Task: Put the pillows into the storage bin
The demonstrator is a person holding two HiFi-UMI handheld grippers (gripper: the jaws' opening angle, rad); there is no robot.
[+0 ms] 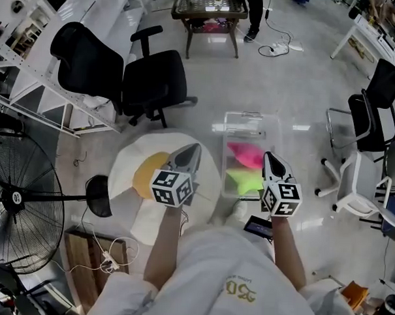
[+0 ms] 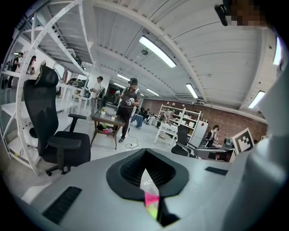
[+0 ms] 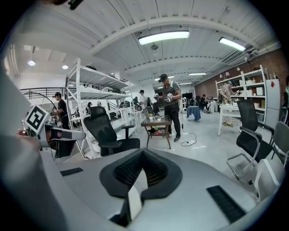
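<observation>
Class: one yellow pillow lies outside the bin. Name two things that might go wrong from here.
1. Left gripper and right gripper are both shut; unopened, they may only shove the yellow pillow off its white cushion.
2. The bin already holds a pink pillow and a green pillow; a third might sit high and spill.

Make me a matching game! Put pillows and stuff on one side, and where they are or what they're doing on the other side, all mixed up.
Things:
1. pink pillow
2. green pillow
3. yellow pillow
4. left gripper

Places or states:
A. on the white cushion, outside the storage bin
B. fingers shut, holding nothing
C. in the bin, nearer the person
D. in the bin, just beyond the green one

Pairs: 1-D, 2-C, 3-A, 4-B.
</observation>
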